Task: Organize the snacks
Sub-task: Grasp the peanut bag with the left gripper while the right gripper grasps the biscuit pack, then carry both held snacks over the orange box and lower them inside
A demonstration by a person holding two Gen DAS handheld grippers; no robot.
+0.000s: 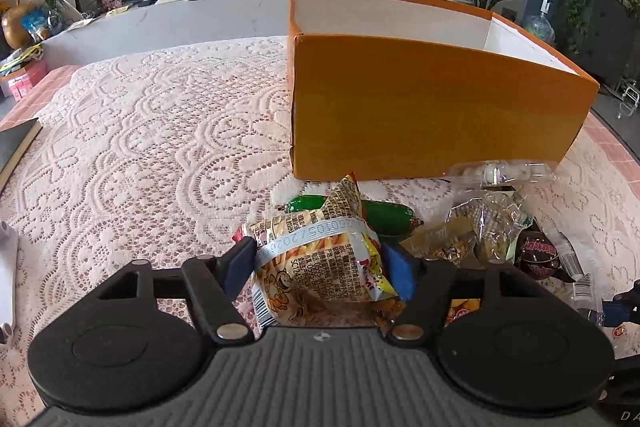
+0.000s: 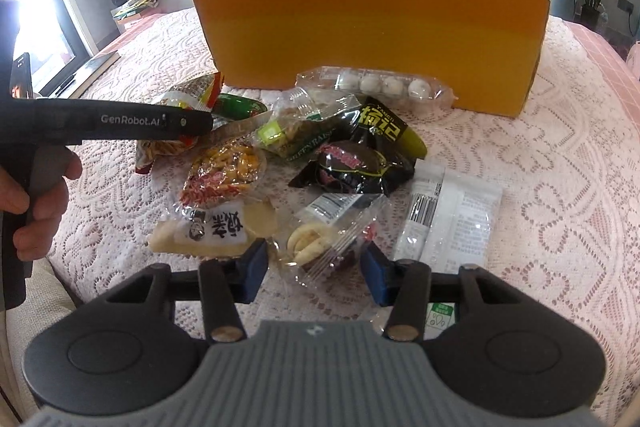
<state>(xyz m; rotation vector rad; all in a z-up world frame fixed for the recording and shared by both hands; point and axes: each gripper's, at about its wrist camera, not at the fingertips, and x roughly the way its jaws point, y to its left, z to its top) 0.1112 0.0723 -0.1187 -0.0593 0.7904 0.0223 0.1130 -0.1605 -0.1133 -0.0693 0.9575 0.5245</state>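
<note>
Left claw (image 1: pixel 320 263): clenched on the yellow snack packet (image 1: pixel 320 267), pads pressing both sides, near the orange box (image 1: pixel 420 107).
Right claw (image 2: pixel 314 269): released, straddling a clear biscuit packet (image 2: pixel 320 239) lying on the lace-covered surface (image 2: pixel 560 187).

Open lace tablecloth (image 1: pixel 152 131) lies left of the orange box (image 1: pixel 420 107); the snack pile (image 2: pixel 304 163) crowds its front wall.

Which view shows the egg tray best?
The right wrist view: the egg tray lies whole and unobstructed before the orange box, with round white eggs visible. The left wrist view shows it only small, low and glary at the box's base.
</note>
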